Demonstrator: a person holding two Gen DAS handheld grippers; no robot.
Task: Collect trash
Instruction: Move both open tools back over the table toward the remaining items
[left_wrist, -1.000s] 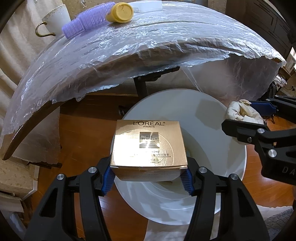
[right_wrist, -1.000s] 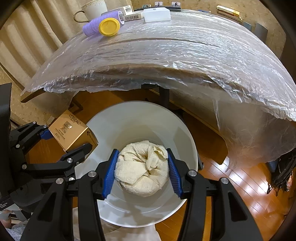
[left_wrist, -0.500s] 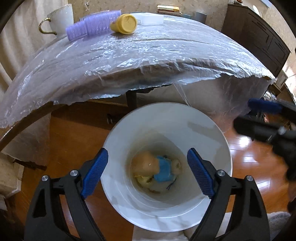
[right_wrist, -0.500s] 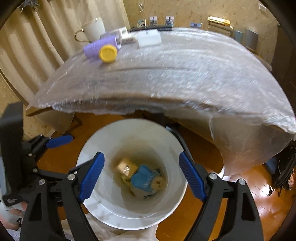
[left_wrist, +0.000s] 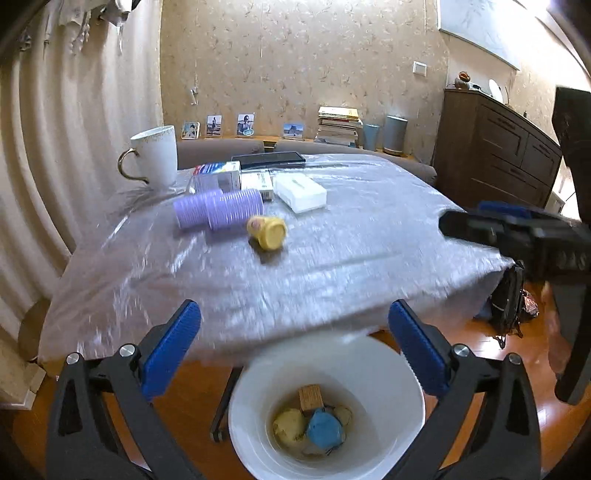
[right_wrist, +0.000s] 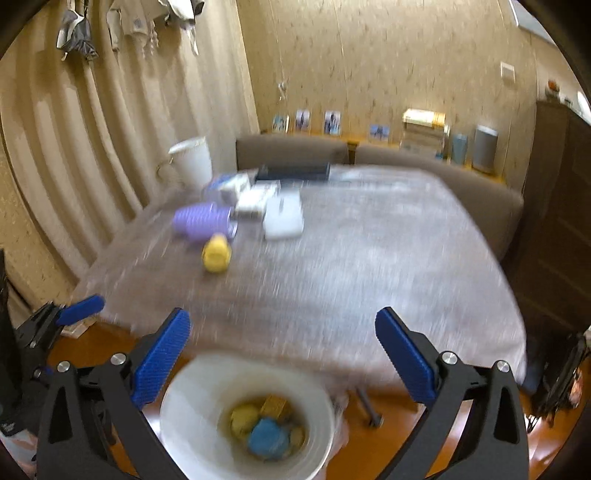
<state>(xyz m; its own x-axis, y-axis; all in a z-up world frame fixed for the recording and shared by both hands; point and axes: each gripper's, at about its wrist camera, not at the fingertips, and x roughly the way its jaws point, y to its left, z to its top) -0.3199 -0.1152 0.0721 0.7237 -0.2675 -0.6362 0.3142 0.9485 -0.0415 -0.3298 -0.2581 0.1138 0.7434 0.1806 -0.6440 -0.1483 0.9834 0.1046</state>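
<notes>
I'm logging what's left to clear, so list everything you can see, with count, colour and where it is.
bin: one, white, on the floor below the table's near edge
trash in the bin: several pieces, yellow, blue and a gold box, at the bottom
table: one, under clear plastic sheeting
mug: one, white with gold handle, far left corner
hair rollers: purple, count unclear, lying left of centre
yellow jar: one, on its side just in front of the rollers
white box: one, right of the rollers
small cartons: a few, white, behind the rollers
dark flat item: one, far edge
left gripper: black with blue pads, just opened wide, empty, over the bin
right gripper: same, just opened wide, empty
</notes>
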